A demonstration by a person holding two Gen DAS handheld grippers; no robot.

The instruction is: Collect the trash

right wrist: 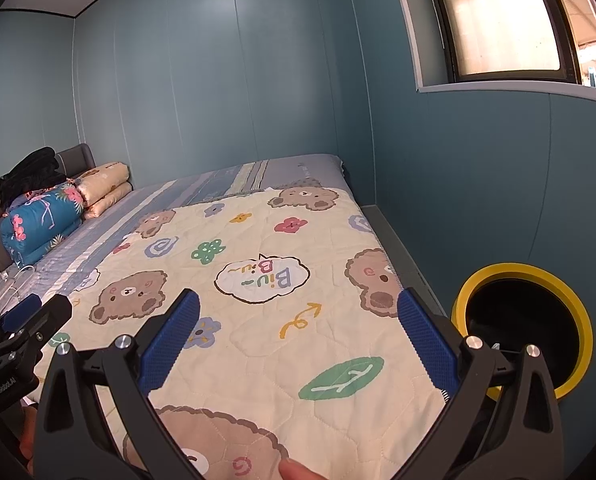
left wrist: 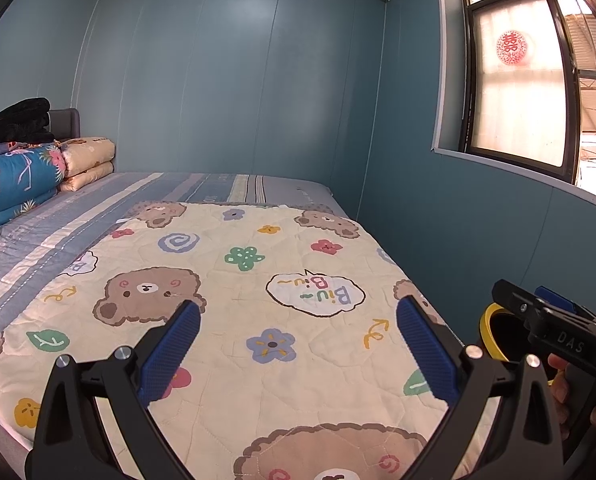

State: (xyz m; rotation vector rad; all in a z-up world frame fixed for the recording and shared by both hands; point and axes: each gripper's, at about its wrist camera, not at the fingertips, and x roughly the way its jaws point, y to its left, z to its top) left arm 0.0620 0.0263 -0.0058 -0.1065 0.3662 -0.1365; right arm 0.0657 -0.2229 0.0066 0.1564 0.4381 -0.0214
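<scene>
A yellow-rimmed bin with a dark inside stands on the floor beside the bed's right edge; in the left wrist view only a slice of the bin shows behind the other gripper. My left gripper hovers open over the bear-print quilt, nothing between its blue pads. My right gripper is also open over the quilt, its right finger near the bin's rim. Each gripper shows at the edge of the other's view: right gripper, left gripper. No loose trash is visible on the bed.
Folded blue and peach quilts with a black garment on top sit at the headboard. A white cable lies on the striped sheet at left. Blue walls close in the far side and right, with a window above. A fingertip shows at the bottom.
</scene>
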